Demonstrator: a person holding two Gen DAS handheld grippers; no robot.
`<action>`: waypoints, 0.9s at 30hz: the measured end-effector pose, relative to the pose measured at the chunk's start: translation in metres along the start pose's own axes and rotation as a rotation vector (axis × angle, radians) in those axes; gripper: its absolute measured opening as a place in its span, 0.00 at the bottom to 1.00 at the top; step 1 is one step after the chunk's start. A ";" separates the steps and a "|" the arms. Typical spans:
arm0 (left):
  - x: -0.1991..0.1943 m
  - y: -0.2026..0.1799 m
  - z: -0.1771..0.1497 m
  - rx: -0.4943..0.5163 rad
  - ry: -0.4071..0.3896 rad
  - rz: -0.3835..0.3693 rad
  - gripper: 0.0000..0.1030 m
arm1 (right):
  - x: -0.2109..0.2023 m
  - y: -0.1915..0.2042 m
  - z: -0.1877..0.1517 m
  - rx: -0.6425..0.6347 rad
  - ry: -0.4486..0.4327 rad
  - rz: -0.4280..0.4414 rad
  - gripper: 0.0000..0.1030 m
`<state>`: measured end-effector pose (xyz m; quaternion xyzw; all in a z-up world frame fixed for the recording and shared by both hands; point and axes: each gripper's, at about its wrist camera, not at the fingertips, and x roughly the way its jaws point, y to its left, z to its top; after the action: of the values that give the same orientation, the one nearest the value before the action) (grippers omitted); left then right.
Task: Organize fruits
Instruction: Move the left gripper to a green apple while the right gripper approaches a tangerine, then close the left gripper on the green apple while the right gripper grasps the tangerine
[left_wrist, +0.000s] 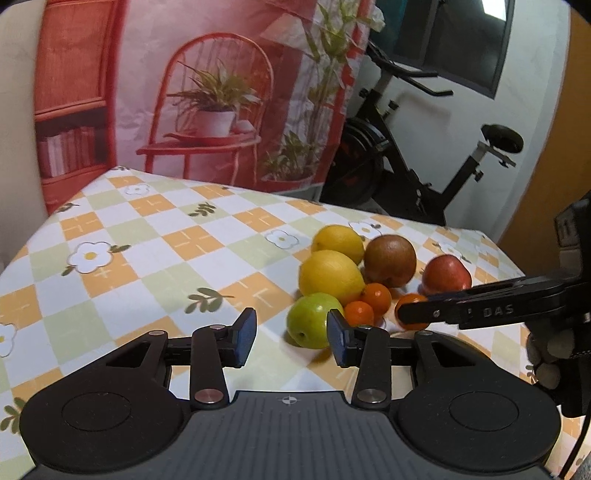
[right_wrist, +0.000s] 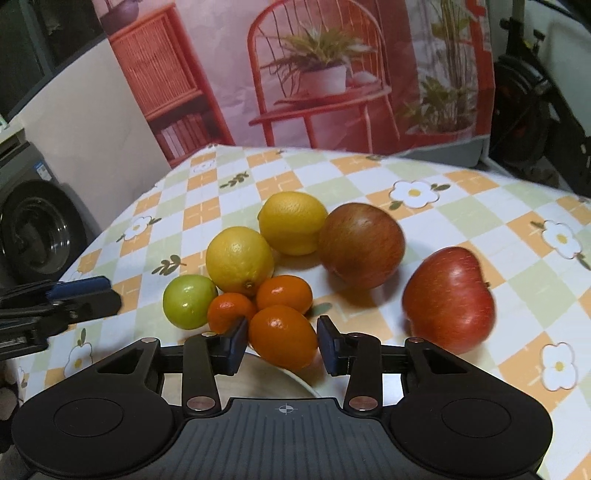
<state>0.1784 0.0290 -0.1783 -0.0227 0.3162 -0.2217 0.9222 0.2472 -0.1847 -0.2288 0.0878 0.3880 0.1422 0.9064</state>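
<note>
On the checked tablecloth (left_wrist: 155, 236) lies a cluster of fruit. It holds two lemons (right_wrist: 238, 258), a brownish apple (right_wrist: 360, 243), a red apple (right_wrist: 448, 299), a green fruit (right_wrist: 188, 301) and three small oranges. My right gripper (right_wrist: 282, 345) is shut on the nearest small orange (right_wrist: 282, 338), with a pad against each side. From the left wrist view its finger (left_wrist: 417, 312) crosses that orange (left_wrist: 410, 323). My left gripper (left_wrist: 291, 339) is open. The green fruit (left_wrist: 310, 319) sits just beyond its right pad, untouched.
A white plate rim (right_wrist: 303, 380) shows under the right gripper. A printed backdrop (left_wrist: 207, 92) hangs behind the table. An exercise bike (left_wrist: 406, 166) stands past the far right corner, and a washing machine (right_wrist: 37, 229) is off the table's left side.
</note>
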 end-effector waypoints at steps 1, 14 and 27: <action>0.003 -0.001 0.000 0.004 0.005 -0.006 0.44 | -0.003 -0.001 -0.001 0.000 -0.008 -0.001 0.36; 0.040 0.000 0.004 -0.021 0.033 -0.056 0.61 | -0.035 -0.010 -0.022 0.000 -0.083 -0.014 0.36; 0.060 -0.004 0.003 -0.028 0.071 -0.079 0.59 | -0.046 -0.018 -0.034 0.044 -0.118 -0.011 0.36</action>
<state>0.2203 -0.0004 -0.2093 -0.0400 0.3508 -0.2543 0.9004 0.1953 -0.2146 -0.2258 0.1139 0.3377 0.1231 0.9262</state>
